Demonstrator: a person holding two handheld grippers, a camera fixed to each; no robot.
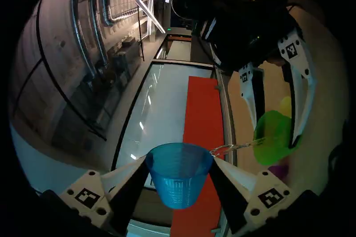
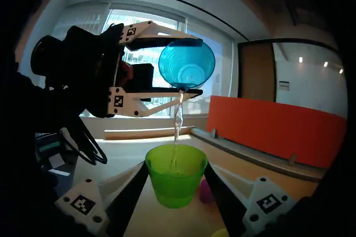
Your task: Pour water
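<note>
A clear blue cup [image 1: 180, 177] sits between the fingers of my left gripper [image 1: 179, 160], which is shut on it. In the right gripper view the blue cup [image 2: 187, 64] is tipped on its side in the left gripper [image 2: 196, 66], high above the table. A thin stream of water [image 2: 178, 117] falls from its rim into the green cup [image 2: 176, 174]. My right gripper [image 2: 176, 168] is shut on this upright green cup. In the left gripper view the green cup [image 1: 272, 137] hangs in the right gripper [image 1: 276, 134], with the water [image 1: 231, 148] arcing toward it.
An orange partition [image 2: 285, 126] runs along the far edge of the wooden table [image 2: 249, 166]. A purple object [image 2: 204, 190] and a yellow one [image 2: 222, 232] lie on the table beside the green cup. Large windows [image 2: 133, 37] stand behind. A dark-gloved hand [image 2: 89, 72] holds the left gripper.
</note>
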